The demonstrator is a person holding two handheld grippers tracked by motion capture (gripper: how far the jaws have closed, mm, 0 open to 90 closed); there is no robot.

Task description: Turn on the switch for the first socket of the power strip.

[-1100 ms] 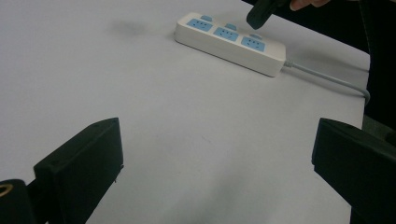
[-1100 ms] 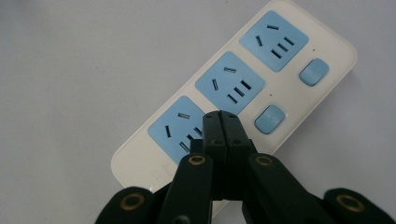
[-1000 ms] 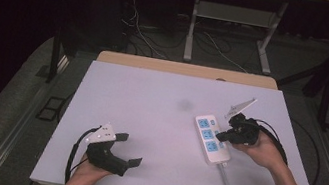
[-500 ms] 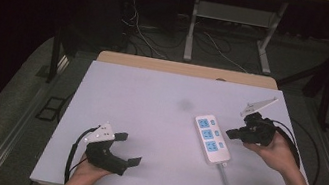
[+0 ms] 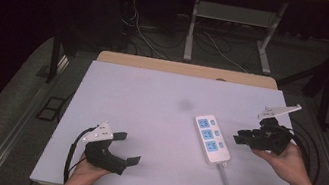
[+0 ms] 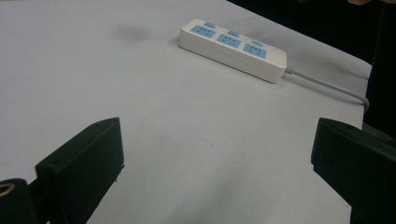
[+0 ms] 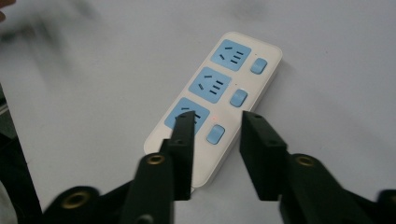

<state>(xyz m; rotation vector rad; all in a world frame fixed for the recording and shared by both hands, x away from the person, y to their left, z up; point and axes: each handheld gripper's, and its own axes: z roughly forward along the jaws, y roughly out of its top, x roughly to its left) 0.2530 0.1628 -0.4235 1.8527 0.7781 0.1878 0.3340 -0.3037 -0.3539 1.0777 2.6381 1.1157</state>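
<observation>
While a person's left hand (image 5: 83,172) rests at the near edge of the white table (image 5: 150,105), the left gripper (image 5: 124,147) sits low on the surface with its jaws spread wide and nothing between them. Seen from the left gripper view, the white power strip (image 6: 232,48) lies well ahead of those jaws, toward the table's right side, its grey cord (image 6: 327,85) running off its near end. Farther right, the right hand (image 5: 288,161) holds the right gripper (image 5: 242,137) just beside the strip, raised off the table, jaws parted by a narrow gap and empty. From the right gripper view, the strip's nearest blue socket (image 7: 187,117) and its blue switch (image 7: 215,134) lie beneath the tips. Beyond the table, cables (image 5: 138,27) trail across the dark floor.
</observation>
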